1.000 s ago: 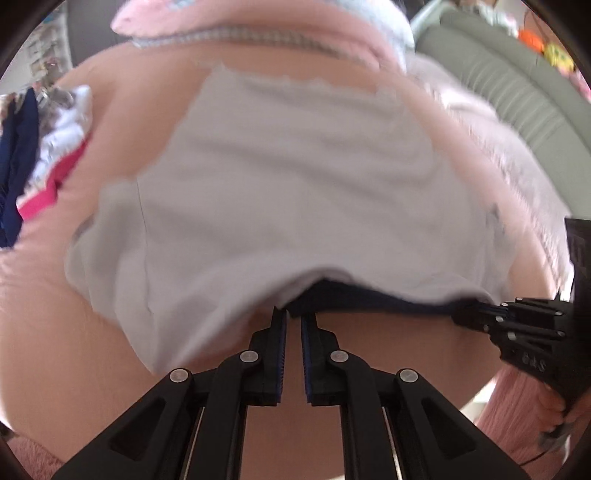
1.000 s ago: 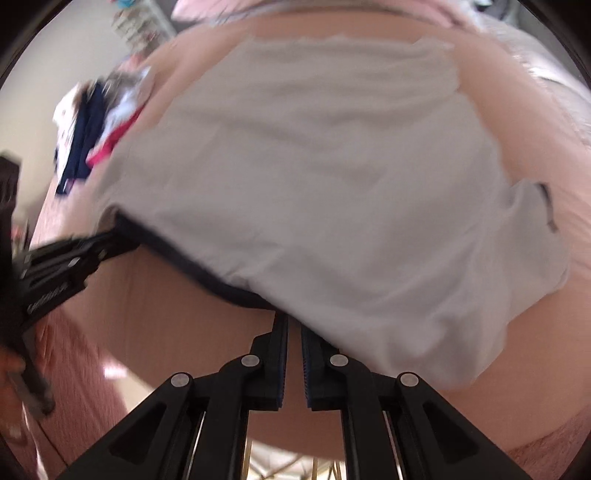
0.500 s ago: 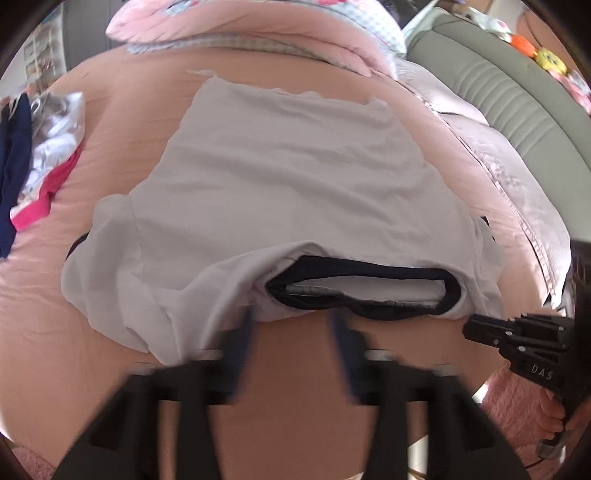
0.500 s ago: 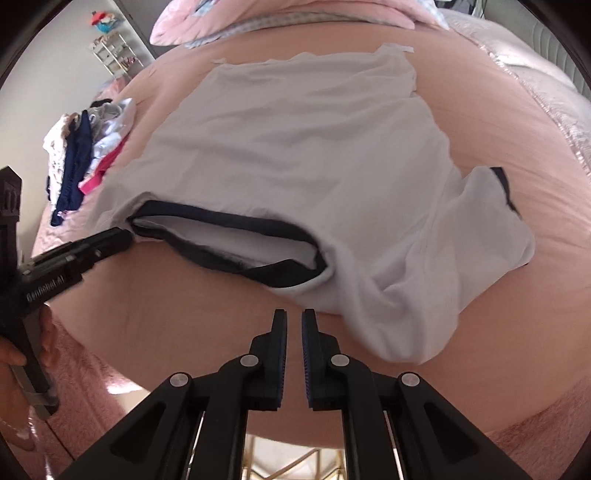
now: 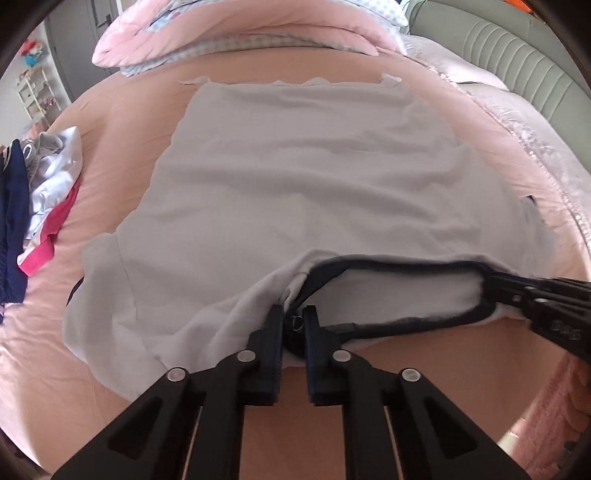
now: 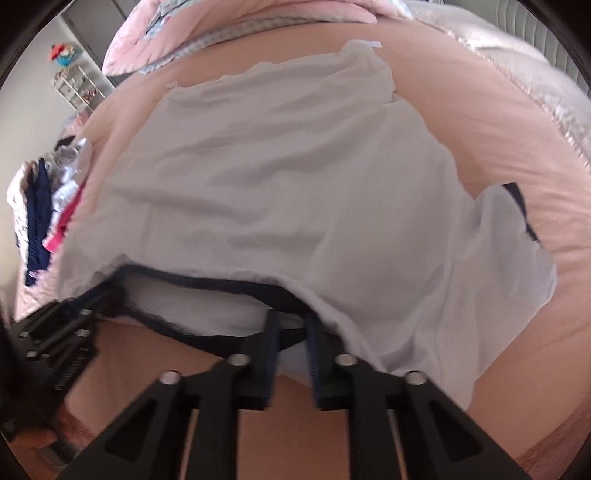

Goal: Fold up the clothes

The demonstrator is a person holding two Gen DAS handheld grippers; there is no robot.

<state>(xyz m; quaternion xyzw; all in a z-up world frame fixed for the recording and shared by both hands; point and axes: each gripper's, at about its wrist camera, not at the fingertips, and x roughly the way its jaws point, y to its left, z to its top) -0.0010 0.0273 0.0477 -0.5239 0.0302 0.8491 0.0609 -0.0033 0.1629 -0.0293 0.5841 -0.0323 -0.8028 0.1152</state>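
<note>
Currently a white T-shirt [image 5: 314, 177] lies spread on the bed [image 5: 110, 122], on a smooth pink sheet, hem toward the far edge by the pillows, neckline at the near edge. Fabric is soft thin knit, lightly wrinkled; body reads as a rough rectangle, the left sleeve bunched into a loose lump. Navy ribbed collar [image 5: 399, 264] forms a flattened oval loop.

Left tongs [image 5: 294, 321] are clenched on the collar's left end, dark trim and white cloth pinched between the blue-padded fingers. Right tongs [image 6: 291, 339] straddle the collar's right end with cloth in the gap; the jaws stand a little apart and the frame is motion-blurred, so I cannot tell whether they grip or not.

Quilted pink pillow [image 5: 258, 26] with a checked edge sits at the far edge. Crumpled pile of clothes [image 5: 40, 192] — navy, white, magenta — at the bed's left edge, cut off by the lens rim. Ribbed grey-green headboard [image 5: 524, 62] at the far right corner, partly cropped. Right sleeve shows only a sliver of navy cuff. A hand [image 6: 44, 439] on the left tongs' handle is barely visible, blurred.
</note>
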